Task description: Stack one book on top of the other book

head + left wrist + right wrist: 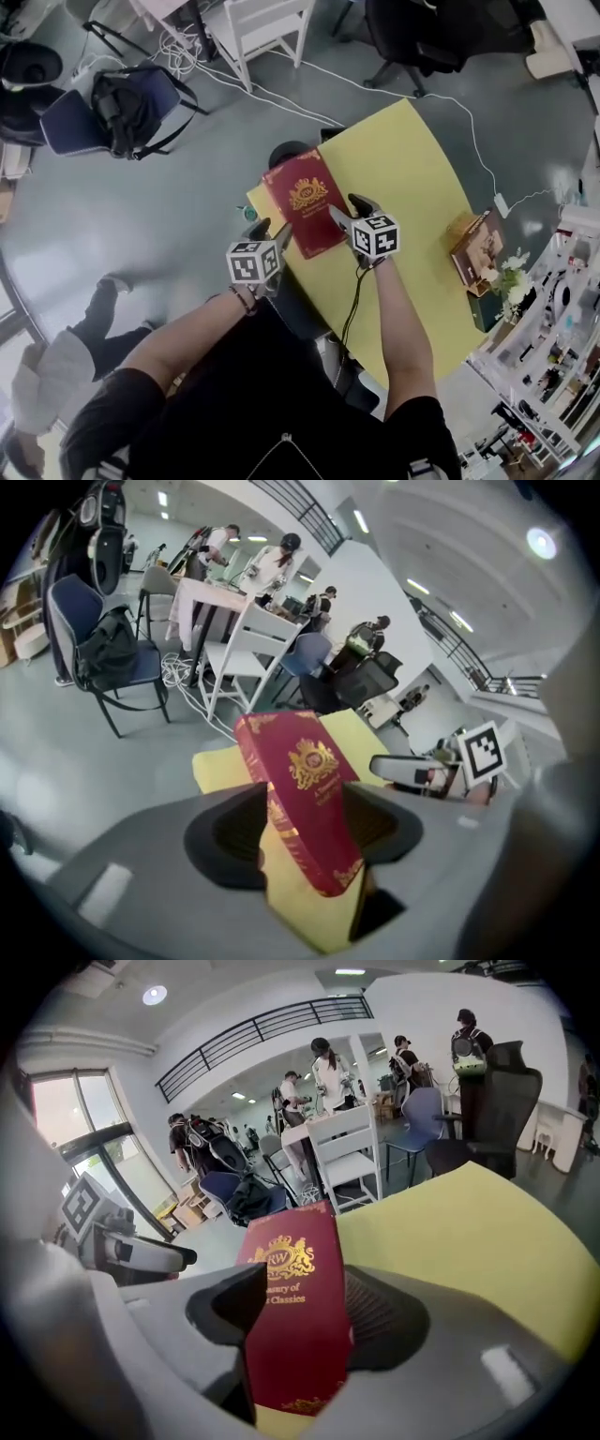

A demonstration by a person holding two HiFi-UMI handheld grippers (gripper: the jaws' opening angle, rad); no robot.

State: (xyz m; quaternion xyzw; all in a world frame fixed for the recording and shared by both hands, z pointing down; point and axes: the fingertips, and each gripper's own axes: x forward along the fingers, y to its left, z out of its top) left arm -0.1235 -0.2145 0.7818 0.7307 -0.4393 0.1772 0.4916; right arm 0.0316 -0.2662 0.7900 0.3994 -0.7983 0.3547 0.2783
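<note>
Looking down, I see the grey floor (187, 197) spread all round, crossed by white cables (450, 103). On it stand a white chair (267, 23) and a blue chair (66, 122) with a black backpack (127, 103) on its seat. Both gripper views show people standing at tables farther back in the room, below a railed balcony.

A curved yellow table (412, 178) fills the middle. The red book (307, 202), with a gold crest on its cover, lies flat at the table's left end. A second, brownish book (472, 246) sits well apart near the right edge, beside white flowers (511, 281).

My left gripper (272, 228) and right gripper (349, 208) are at the red book's near corners. Both have their jaws spread wide, and the book shows between them unclamped.
</note>
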